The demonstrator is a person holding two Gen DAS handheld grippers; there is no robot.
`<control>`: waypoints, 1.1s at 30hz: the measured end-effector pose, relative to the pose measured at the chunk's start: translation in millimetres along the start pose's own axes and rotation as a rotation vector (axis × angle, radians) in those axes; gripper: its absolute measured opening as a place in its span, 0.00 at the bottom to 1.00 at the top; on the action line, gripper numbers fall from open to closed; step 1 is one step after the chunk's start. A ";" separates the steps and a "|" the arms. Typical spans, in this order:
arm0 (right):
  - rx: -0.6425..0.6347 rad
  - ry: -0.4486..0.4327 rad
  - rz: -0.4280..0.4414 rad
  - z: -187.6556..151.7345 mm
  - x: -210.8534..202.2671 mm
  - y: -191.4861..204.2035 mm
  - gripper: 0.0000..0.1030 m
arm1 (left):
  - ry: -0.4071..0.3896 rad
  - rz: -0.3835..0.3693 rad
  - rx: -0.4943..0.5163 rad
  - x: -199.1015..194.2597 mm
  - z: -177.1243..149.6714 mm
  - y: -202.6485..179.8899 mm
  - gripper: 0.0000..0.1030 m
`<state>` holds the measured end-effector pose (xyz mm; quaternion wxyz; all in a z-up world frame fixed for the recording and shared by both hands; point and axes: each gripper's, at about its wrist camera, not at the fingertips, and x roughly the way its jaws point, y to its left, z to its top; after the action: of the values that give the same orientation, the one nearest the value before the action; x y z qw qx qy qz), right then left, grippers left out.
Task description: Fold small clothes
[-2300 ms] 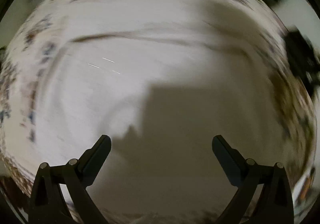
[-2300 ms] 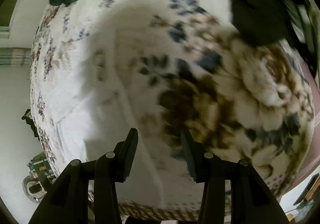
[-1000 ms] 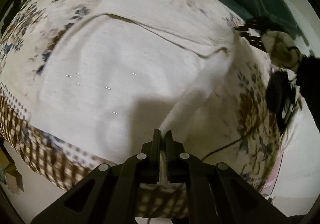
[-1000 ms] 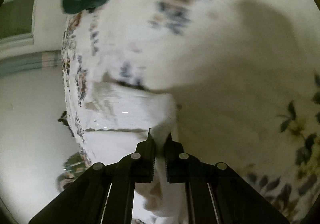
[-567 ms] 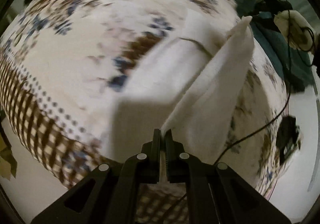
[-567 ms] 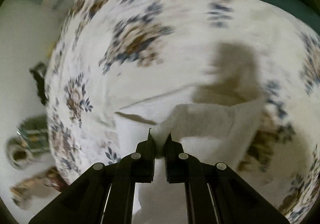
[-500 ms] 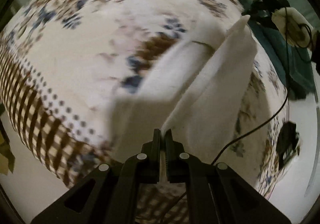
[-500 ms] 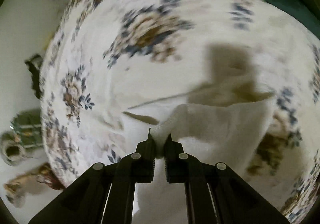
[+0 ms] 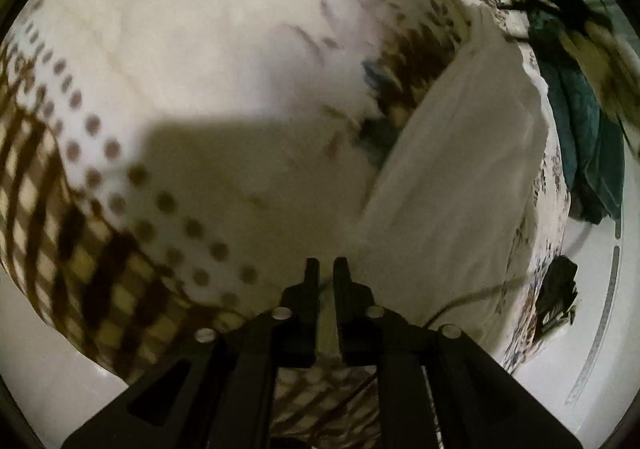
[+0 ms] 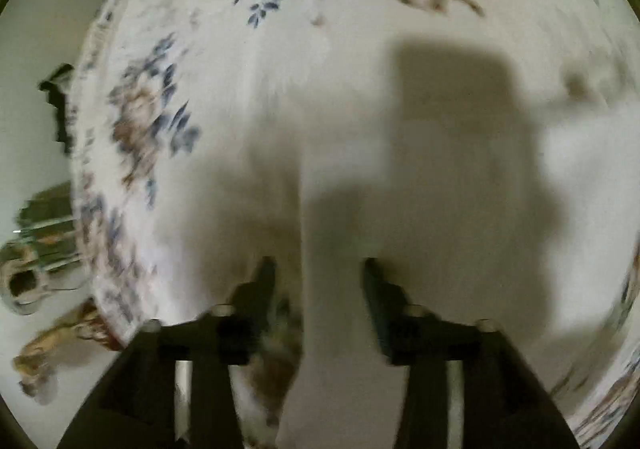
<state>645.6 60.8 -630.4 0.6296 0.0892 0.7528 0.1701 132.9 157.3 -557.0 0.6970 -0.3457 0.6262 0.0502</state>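
Fingers: left gripper [image 9: 326,269] nearly closed, apparently empty; right gripper [image 10: 319,273] spread over white garment [image 9: 460,177] on floral bedspread [image 9: 200,29] — fold laid, likely next a fresh regrasp.

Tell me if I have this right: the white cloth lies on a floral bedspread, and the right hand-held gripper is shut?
Not quite. The right hand-held gripper is open, its fingers spread apart over the white cloth, as the right wrist view shows. The cloth does lie on the floral bedspread.
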 end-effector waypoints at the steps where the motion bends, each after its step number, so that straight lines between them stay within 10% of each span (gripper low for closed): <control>1: 0.002 -0.003 0.027 -24.8 -10.3 -12.8 0.49 | -0.003 0.012 0.009 -3.0 1.7 0.8 0.19; 8: 0.270 0.110 0.088 -234.9 -6.1 -151.4 0.49 | -0.003 0.027 0.083 -2.4 14.8 -5.4 0.38; 15: 0.629 0.150 0.399 -374.6 69.8 -235.4 0.48 | 0.001 0.076 0.137 9.3 13.0 -25.5 0.38; 18: 0.613 0.145 0.397 -407.8 89.0 -230.8 0.07 | 0.002 0.114 0.197 10.8 11.6 -33.9 0.38; 24: 0.529 0.238 0.337 -475.1 106.2 -219.7 0.00 | -0.016 0.172 0.263 2.6 10.5 -41.6 0.38; 27: 0.427 0.104 0.366 -468.9 73.0 -219.3 0.10 | -0.026 0.143 0.250 -4.4 9.0 -40.9 0.38; 30: 0.381 -0.079 0.395 -448.6 39.3 -233.2 0.59 | -0.032 0.105 0.251 -8.3 2.1 -40.9 0.38; 33: 0.269 -0.159 0.382 -411.4 40.8 -235.7 0.60 | -0.024 0.094 0.266 -3.0 -3.7 -46.1 0.38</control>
<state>254.1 -202.4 -693.3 0.6259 0.3260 0.6862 0.1764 152.4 121.6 -534.8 0.7411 -0.2198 0.6344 0.0035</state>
